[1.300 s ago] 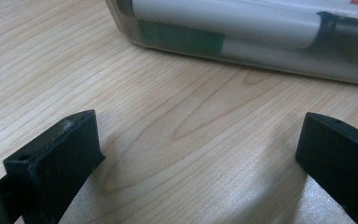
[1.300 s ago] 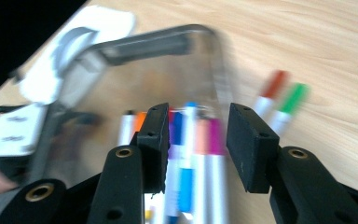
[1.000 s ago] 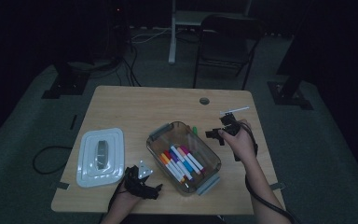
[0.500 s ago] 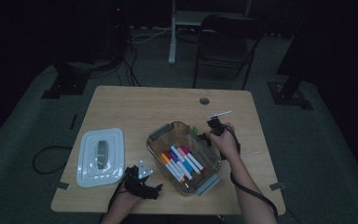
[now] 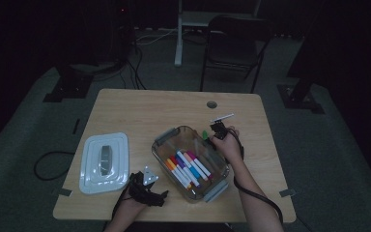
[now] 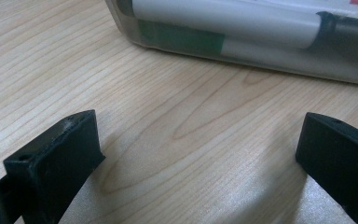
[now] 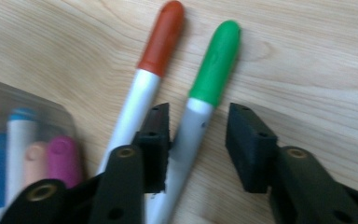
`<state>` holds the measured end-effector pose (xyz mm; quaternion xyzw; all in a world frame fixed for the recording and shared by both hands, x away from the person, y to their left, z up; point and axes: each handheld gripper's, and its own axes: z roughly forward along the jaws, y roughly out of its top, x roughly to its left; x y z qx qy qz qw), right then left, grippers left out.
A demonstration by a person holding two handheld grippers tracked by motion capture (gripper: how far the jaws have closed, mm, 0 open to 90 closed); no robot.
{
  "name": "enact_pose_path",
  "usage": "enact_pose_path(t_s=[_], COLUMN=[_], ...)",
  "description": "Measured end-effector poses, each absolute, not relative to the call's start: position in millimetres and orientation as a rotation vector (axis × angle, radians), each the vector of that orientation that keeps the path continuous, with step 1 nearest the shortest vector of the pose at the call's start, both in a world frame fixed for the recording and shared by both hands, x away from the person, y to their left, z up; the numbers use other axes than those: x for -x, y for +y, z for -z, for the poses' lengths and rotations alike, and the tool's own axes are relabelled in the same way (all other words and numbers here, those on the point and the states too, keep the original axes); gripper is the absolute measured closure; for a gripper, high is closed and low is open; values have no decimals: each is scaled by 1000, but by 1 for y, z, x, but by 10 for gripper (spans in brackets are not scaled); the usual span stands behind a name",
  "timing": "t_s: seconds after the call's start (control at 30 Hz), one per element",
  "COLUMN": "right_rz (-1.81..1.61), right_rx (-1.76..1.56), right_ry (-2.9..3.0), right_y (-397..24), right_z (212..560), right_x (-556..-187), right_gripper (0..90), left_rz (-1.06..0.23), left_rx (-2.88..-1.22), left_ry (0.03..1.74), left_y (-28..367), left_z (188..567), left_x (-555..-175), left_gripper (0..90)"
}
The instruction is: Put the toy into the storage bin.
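A clear container (image 5: 165, 137) holding several coloured markers (image 5: 188, 166) stands mid-table. Just off its far right corner, a green-capped marker (image 7: 214, 70) and a red-capped marker (image 7: 161, 37) lie side by side on the wood. My right gripper (image 7: 196, 126) (image 5: 216, 131) is down over the green marker. Its jaws have just been closing and straddle the white barrel: one jaw is against it, the other stands clear. The green cap (image 5: 205, 134) pokes out beside that hand. My left gripper (image 6: 198, 140) (image 5: 157, 195) rests wide open on the table facing the container wall (image 6: 261, 60), with nothing between its jaws.
The white lid (image 5: 104, 162) lies flat at the table's left. A cable hole (image 5: 211, 104) sits near the far edge. A chair (image 5: 234, 43) stands behind the table, and cables (image 5: 46, 166) trail on the floor at the left.
My right gripper has come down and moved left toward the container's far right corner, onto the markers lying there. The left gripper, container and lid have not moved.
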<state>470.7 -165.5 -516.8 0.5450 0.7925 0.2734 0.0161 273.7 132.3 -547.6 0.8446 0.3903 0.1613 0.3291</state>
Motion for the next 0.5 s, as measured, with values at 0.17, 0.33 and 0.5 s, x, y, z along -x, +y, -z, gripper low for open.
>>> enact_pose_path(t_s=[0.17, 0.33, 0.5], right_rz=[-782, -829, -876], right_rx=[-1735, -1794, -1805], right_ry=[2442, 2409, 2386], right_y=[-172, -185, -195], right_z=[515, 512, 502], right_x=[-470, -465, -460], right_gripper=[755, 762, 762], left_rz=[-422, -422, -422], left_rx=[-2210, -2211, -2210], left_ry=[1021, 1021, 1021], left_y=[132, 132, 132], left_z=[548, 548, 548], left_x=[-274, -274, -274], left_gripper=[5, 5, 5])
